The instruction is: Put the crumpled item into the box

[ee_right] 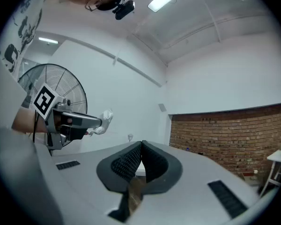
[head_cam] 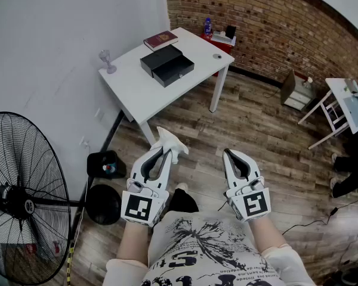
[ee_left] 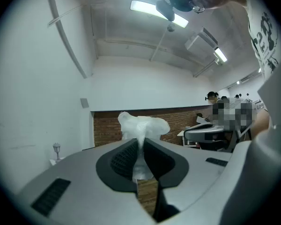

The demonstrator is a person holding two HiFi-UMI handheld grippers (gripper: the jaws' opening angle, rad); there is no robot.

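Not much to read here, tbh. The left tool (head_cam: 165, 152) and right tool (head_cam: 229, 154) each carry a black-and-white square marker (head_cam: 138, 208), just a block pattern, no letters or digits. The shirt (head_cam: 209, 249) has a black print with big letter-like shapes near the bottom, but I can't make them out. The red book (head_cam: 161, 39) on the desk (head_cam: 131, 85) has a gold mark on its cover, too small to read. Same goes for the little badge on the fan (head_cam: 24, 201) hub.
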